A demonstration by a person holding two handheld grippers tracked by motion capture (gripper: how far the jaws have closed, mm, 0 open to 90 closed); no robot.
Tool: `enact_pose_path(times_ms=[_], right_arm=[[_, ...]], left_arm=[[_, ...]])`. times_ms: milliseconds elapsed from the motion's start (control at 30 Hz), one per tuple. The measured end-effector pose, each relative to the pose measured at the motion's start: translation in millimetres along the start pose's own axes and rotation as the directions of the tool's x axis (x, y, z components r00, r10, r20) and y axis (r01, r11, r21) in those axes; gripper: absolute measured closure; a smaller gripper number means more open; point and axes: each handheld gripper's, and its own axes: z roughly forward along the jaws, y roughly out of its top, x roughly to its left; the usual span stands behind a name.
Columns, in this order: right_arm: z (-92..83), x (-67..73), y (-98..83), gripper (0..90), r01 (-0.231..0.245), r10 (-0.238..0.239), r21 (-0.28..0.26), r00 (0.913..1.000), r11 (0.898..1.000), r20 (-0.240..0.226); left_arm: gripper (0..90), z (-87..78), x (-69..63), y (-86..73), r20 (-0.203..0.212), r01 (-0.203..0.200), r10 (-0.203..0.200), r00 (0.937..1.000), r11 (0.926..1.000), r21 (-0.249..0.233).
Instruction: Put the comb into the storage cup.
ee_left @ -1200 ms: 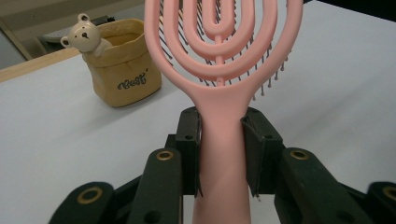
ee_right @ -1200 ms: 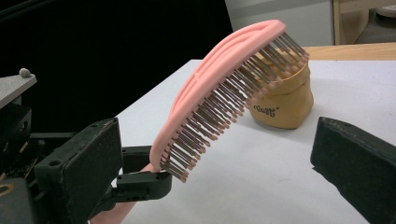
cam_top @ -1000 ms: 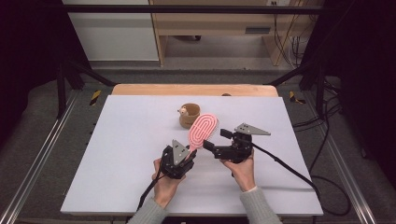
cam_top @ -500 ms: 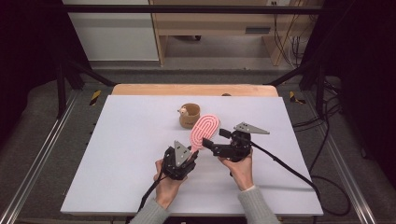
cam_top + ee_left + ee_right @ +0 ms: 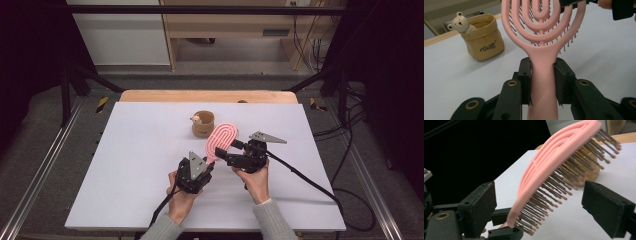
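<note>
Lab: metal rig frame (image 5: 75, 75), cables (image 5: 345, 195)

Matt pink plastic hairbrush (image 5: 541, 45)

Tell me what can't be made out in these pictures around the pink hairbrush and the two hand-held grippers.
- Pink hairbrush: the left gripper view's top edge cuts off its head.
- Brush handle's end: in the left gripper view, it runs below the bottom edge, past the left hand-held gripper clamping it.
- Pouch: in the right gripper view, mostly hidden behind the bristles.
- Pouch's inside: rim hides it in the high view.
</note>
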Motion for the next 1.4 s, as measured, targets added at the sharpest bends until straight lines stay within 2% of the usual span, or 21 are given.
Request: enact_pose_path(times_ms=[100, 167, 233, 267, 300, 333, 367, 400, 433, 500, 567, 600, 733, 1000, 1033, 1067, 1133, 1267, 1400], right_arm=[[-1.5, 0.4, 0.6, 18.9, 0.004, -0.004, 0.000, 1.0000, 1.000, -0.006], [-2.2, 0.4, 1.3, 24.2, 0.006, -0.006, -0.004, 0.9999, 1.000, -0.015], [-1.8, -1.5, 4.8, 26.3, -0.035, 0.035, 0.008, 0.9992, 0.999, -0.016], [-4.5, -1.0, 6.4, 32.1, -0.028, 0.028, -0.004, 0.9996, 1.000, -0.003], [-4.5, -1.0, 6.4, 32.1, -0.028, 0.028, -0.004, 0.9996, 1.000, -0.003], [-9.5, -0.3, 8.4, 40.5, 0.002, -0.002, -0.017, 1.0000, 1.000, 0.001], [-10.6, -0.2, 9.4, 41.3, -0.011, 0.011, -0.013, 0.9999, 1.000, -0.007], [-10.8, -0.6, 10.3, 42.6, -0.024, 0.024, -0.009, 0.9996, 1.000, -0.015], [-10.8, -0.6, 10.3, 42.6, -0.024, 0.024, -0.009, 0.9996, 1.000, -0.015], [-9.7, -1.1, 11.2, 45.6, -0.062, 0.062, -0.003, 0.9977, 0.998, -0.026], [-9.1, -1.7, 11.3, 46.8, -0.072, 0.072, 0.002, 0.9971, 0.997, -0.025], [-7.7, -2.6, 11.8, 49.6, -0.103, 0.104, 0.010, 0.9941, 0.995, -0.031], [-6.9, -2.3, 12.3, 52.2, -0.150, 0.150, 0.021, 0.9879, 0.989, -0.037], [-6.3, -2.3, 12.2, 53.0, -0.174, 0.175, 0.024, 0.9844, 0.984, -0.022], [-5.7, -2.4, 12.1, 53.1, -0.178, 0.179, 0.025, 0.9837, 0.984, -0.021], [-5.3, -2.5, 12.0, 53.3, -0.181, 0.182, 0.026, 0.9831, 0.983, -0.021], [-4.8, -2.7, 11.6, 53.5, -0.182, 0.183, 0.026, 0.9828, 0.983, -0.025], [-4.2, -2.6, 10.9, 54.1, -0.188, 0.188, 0.029, 0.9819, 0.982, -0.018], [-3.5, -2.7, 11.1, 57.9, -0.221, 0.222, 0.051, 0.9748, 0.974, -0.019]], left_arm=[[69.9, -0.6, -0.7, 0.5, 0.003, -0.002, 0.002, 1.0000, 1.0000, -0.003], [69.9, 1.9, -2.2, 2.5, 0.026, 0.000, -0.001, 0.9997, 0.9999, 0.011], [69.9, 2.3, -6.4, 6.1, 0.007, -0.030, 0.030, 0.9995, 0.9995, 0.005], [69.9, 1.0, -6.7, 8.3, 0.005, -0.037, 0.037, 0.9993, 0.9993, -0.001], [69.9, 1.0, -6.7, 8.3, 0.005, -0.037, 0.037, 0.9993, 0.9993, -0.001], [69.9, -2.4, -6.2, 10.7, -0.002, -0.033, 0.033, 0.9994, 0.9993, -0.016], [69.9, -2.7, -6.0, 11.6, -0.015, -0.057, 0.057, 0.9983, 0.9982, -0.018], [69.9, -3.2, -6.2, 11.8, -0.020, -0.060, 0.060, 0.9980, 0.9980, -0.021], [69.9, -3.2, -6.2, 11.8, -0.020, -0.060, 0.060, 0.9980, 0.9980, -0.021], [69.9, -2.6, -6.3, 11.1, -0.022, -0.043, 0.043, 0.9988, 0.9989, -0.015], [69.9, -1.8, -5.5, 11.3, -0.029, -0.052, 0.051, 0.9983, 0.9985, -0.019], [69.9, -1.3, -5.1, 11.3, -0.033, -0.050, 0.049, 0.9983, 0.9986, -0.020], [69.9, -0.5, -6.3, 10.9, -0.043, -0.047, 0.047, 0.9980, 0.9986, -0.021], [69.9, 1.0, -8.9, 10.3, -0.056, -0.047, 0.046, 0.9974, 0.9987, -0.022], [69.9, 1.0, -9.6, 10.0, -0.054, -0.038, 0.037, 0.9979, 0.9992, -0.016], [69.9, 1.4, -9.2, 10.2, -0.058, -0.049, 0.048, 0.9972, 0.9986, -0.022], [69.9, 1.4, -9.9, 9.4, -0.056, -0.039, 0.038, 0.9977, 0.9991, -0.016], [69.9, 2.3, -9.3, 9.1, -0.059, -0.050, 0.049, 0.9970, 0.9985, -0.020], [69.8, 2.9, -9.0, 7.7, -0.058, -0.047, 0.047, 0.9972, 0.9988, -0.010]])
